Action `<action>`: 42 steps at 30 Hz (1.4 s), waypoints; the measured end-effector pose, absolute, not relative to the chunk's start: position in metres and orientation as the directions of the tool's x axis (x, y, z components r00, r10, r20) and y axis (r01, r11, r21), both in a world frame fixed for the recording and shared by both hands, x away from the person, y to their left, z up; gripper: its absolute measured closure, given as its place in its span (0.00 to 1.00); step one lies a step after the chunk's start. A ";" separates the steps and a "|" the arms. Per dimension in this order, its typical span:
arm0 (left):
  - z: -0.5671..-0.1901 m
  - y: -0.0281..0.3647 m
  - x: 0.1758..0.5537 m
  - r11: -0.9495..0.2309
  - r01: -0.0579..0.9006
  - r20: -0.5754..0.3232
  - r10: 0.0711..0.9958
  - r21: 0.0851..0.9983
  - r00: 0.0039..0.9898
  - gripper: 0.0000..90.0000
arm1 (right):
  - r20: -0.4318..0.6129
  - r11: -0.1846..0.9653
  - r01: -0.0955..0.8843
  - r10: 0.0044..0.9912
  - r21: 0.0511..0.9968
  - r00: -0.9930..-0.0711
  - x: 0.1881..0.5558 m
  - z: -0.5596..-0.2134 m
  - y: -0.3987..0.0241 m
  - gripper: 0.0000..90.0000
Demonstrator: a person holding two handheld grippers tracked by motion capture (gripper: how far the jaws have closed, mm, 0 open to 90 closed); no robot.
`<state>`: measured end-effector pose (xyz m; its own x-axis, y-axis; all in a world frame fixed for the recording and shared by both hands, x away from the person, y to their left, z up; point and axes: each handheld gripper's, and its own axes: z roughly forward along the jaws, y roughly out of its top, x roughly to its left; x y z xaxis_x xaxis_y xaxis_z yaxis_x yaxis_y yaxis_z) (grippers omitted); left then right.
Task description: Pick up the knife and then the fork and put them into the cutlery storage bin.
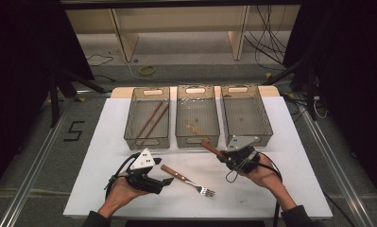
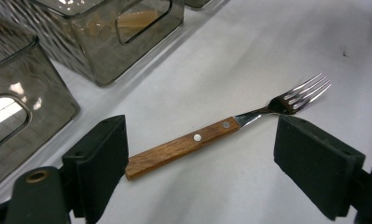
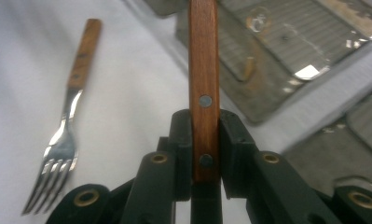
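A fork [image 1: 188, 181] with a wooden handle lies on the white table sheet [image 1: 101, 161], tines toward the near right. My left gripper [image 1: 163, 183] rests low beside the handle's end, open. In the left gripper view its jaws stand wide on either side of the fork [image 2: 221, 135] without touching it. My right gripper [image 1: 222, 155] is shut on a second wooden-handled utensil [image 1: 209, 147], held just in front of the middle bin [image 1: 197, 140]. In the right gripper view the pads clamp the riveted handle [image 3: 203, 70], which points away from me; its metal end is hidden.
Three clear mesh-bottomed bins stand in a row at the back of the sheet. The left bin [image 1: 147, 141] holds two brown chopsticks [image 1: 150, 120], the middle one a wooden-handled piece [image 1: 194, 128], and the right bin [image 1: 245, 116] shows a bare floor. Cables trail from both grippers.
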<state>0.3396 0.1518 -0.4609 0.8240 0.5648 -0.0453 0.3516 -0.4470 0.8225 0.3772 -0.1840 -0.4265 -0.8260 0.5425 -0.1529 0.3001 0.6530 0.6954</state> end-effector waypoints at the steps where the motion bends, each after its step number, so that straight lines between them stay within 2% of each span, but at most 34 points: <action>1: -0.461 0.152 0.339 -0.438 0.355 -0.054 0.565 0.826 0.823 0.19 | -0.145 0.644 0.309 0.552 0.700 -0.821 0.381 -0.425 -0.186 0.86; 7: -0.460 0.154 0.334 -0.415 0.342 -0.055 0.567 0.843 0.822 0.19 | -0.121 0.587 0.353 0.618 0.728 -0.777 0.399 -0.415 -0.199 0.86; 20: -0.463 0.164 0.333 -0.378 0.355 -0.075 0.587 0.855 0.806 0.20 | -0.118 0.532 0.391 0.691 0.751 -0.713 0.428 -0.395 -0.209 0.86; 42: -0.469 0.165 0.334 -0.386 0.359 -0.076 0.584 0.850 0.808 0.19 | -0.088 0.473 0.456 0.761 0.754 -0.643 0.475 -0.374 -0.210 0.86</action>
